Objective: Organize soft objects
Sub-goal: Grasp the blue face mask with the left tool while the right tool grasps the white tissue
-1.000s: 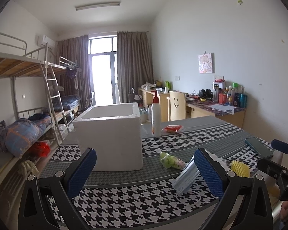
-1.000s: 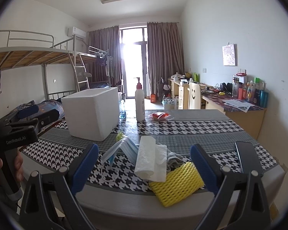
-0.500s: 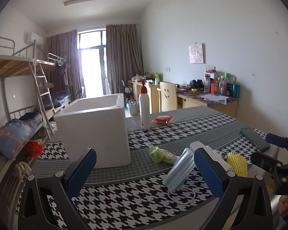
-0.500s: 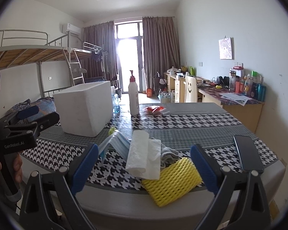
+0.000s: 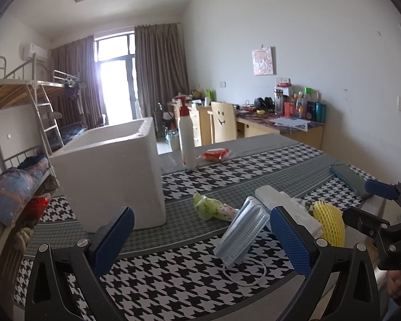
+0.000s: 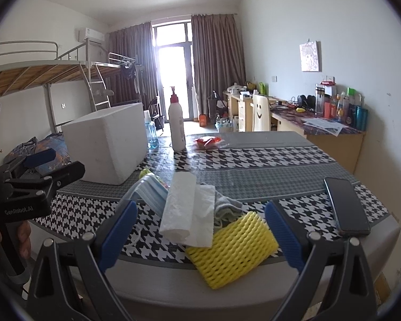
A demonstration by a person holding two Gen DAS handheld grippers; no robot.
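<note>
A pile of soft things lies near the table's front edge: a blue face mask (image 5: 242, 236) (image 6: 151, 194), a white paper towel roll (image 6: 183, 208) (image 5: 286, 204), a grey cloth (image 6: 226, 207), a yellow foam net (image 6: 232, 244) (image 5: 330, 220) and a small green packet (image 5: 209, 208). A white foam box (image 5: 111, 172) (image 6: 107, 140) stands open-topped at the left. My left gripper (image 5: 200, 243) is open, above the table in front of the box and mask. My right gripper (image 6: 197, 238) is open, hovering just before the towel roll and yellow net. Neither holds anything.
A white pump bottle (image 5: 187, 144) (image 6: 176, 127) and a red packet (image 5: 215, 153) sit further back on the houndstooth tablecloth (image 5: 173, 281). A dark phone (image 6: 346, 206) lies at the right edge. Bunk beds stand left, desks and a chair behind.
Both grippers have drifted forward and a little lower toward the table, so the box and the soft pile look closer. Both stay open; nothing on the table has moved.
</note>
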